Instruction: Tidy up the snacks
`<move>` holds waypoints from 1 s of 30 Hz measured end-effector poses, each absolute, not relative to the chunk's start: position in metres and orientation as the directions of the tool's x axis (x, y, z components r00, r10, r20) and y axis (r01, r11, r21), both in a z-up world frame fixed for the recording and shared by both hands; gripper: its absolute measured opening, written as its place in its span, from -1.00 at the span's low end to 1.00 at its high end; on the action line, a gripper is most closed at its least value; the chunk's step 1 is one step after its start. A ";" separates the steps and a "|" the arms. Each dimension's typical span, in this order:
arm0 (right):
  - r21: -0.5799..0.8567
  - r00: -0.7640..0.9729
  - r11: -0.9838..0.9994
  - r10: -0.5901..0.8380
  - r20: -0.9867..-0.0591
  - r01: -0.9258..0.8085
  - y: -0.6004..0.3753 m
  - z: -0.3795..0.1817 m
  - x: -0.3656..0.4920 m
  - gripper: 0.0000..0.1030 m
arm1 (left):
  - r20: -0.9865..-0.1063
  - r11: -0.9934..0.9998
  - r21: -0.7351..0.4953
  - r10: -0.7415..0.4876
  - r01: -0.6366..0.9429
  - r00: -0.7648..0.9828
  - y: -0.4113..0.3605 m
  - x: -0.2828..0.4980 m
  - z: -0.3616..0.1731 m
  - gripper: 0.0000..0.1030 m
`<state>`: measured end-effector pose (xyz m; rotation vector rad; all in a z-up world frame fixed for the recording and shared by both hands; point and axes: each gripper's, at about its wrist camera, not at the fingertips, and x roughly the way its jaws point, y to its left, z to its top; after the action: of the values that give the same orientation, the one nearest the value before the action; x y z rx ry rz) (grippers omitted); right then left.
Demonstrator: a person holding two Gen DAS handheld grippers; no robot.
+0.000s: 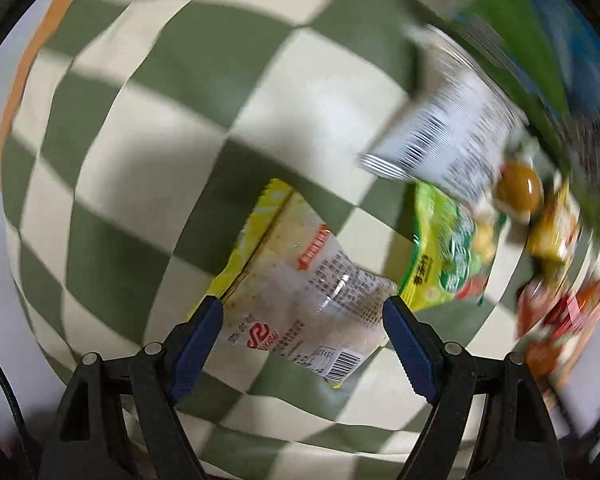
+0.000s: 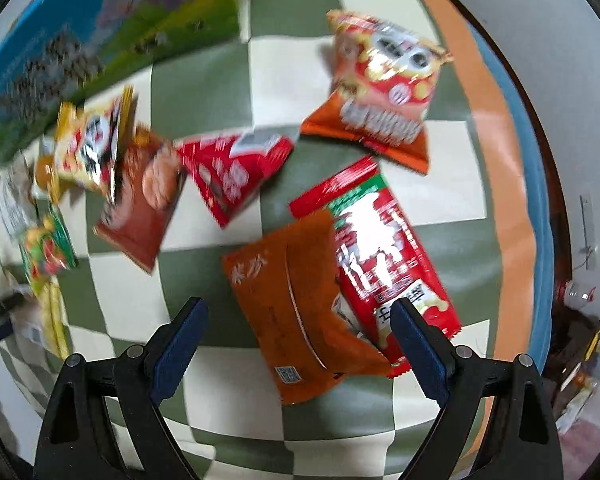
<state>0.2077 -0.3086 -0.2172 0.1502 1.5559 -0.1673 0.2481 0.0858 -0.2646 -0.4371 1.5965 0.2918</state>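
Observation:
In the left wrist view, my left gripper (image 1: 302,308) is open, hovering over a clear-and-yellow cracker packet (image 1: 296,300) lying on the checked cloth (image 1: 140,128). A green snack bag (image 1: 448,256) and a white packet with a barcode (image 1: 448,128) lie to its right. In the right wrist view, my right gripper (image 2: 300,312) is open above an orange packet (image 2: 296,312) that overlaps a red-and-green packet (image 2: 380,248). Farther off lie a red-orange bag (image 2: 384,88), a red packet (image 2: 232,172), a brown packet (image 2: 140,204) and a yellow-red bag (image 2: 92,148).
A colourful box (image 2: 100,28) with flowers and grass printed on it stands at the far left of the cloth in the right wrist view (image 2: 204,92). The table's orange and blue edge (image 2: 512,184) runs down the right side. Clutter sits on the floor beyond (image 2: 580,320).

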 end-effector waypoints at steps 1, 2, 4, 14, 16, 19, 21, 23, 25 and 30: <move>-0.017 -0.002 0.984 -0.017 -1.000 0.180 -0.305 -0.224 0.205 0.82 | -0.991 0.865 -0.093 -0.128 -0.493 -0.038 0.092 0.244 -0.265 0.58; -0.020 -0.007 0.985 -0.019 -1.000 0.170 -0.302 -0.228 0.203 0.76 | -0.989 0.850 -0.103 -0.143 -0.517 -0.039 0.096 0.241 -0.266 0.58; -0.014 -0.024 0.989 -0.011 -1.000 0.144 -0.294 -0.240 0.199 0.47 | -0.985 0.830 -0.115 -0.167 -0.545 -0.047 0.100 0.238 -0.268 0.58; 0.089 -0.060 0.989 0.096 -0.994 0.121 -0.266 -0.267 0.185 0.20 | -0.977 0.826 -0.158 -0.210 -0.541 -0.034 0.092 0.247 -0.289 0.58; 0.112 -0.072 0.988 0.120 -0.990 0.110 -0.262 -0.268 0.184 0.20 | -0.984 0.864 -0.146 -0.178 -0.483 -0.022 0.082 0.257 -0.287 0.58; 0.150 -0.093 0.980 0.163 -0.982 0.134 -0.259 -0.270 0.186 0.25 | -0.990 0.870 -0.126 -0.139 -0.477 0.008 0.083 0.260 -0.275 0.58; 0.167 -0.094 0.974 0.183 -0.979 0.155 -0.259 -0.271 0.188 0.35 | -0.991 0.847 -0.126 -0.131 -0.516 0.026 0.090 0.250 -0.264 0.58; 0.169 -0.092 0.971 0.186 -0.978 0.167 -0.266 -0.267 0.193 0.44 | -0.992 0.809 -0.124 -0.121 -0.574 0.044 0.100 0.233 -0.252 0.58; 0.169 -0.095 0.970 0.187 -0.978 0.173 -0.273 -0.267 0.192 0.48 | -0.986 0.744 -0.142 -0.167 -0.652 0.025 0.107 0.211 -0.251 0.58; 0.151 -0.095 0.973 0.169 -0.981 0.176 -0.255 -0.273 0.187 0.56 | -0.924 0.591 -0.230 -0.383 -0.774 -0.018 0.110 0.186 -0.291 0.58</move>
<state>0.1873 -0.2548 -0.2726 0.2638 1.6730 -0.0059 0.1862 0.1096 -0.2905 -0.9837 1.6290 0.4090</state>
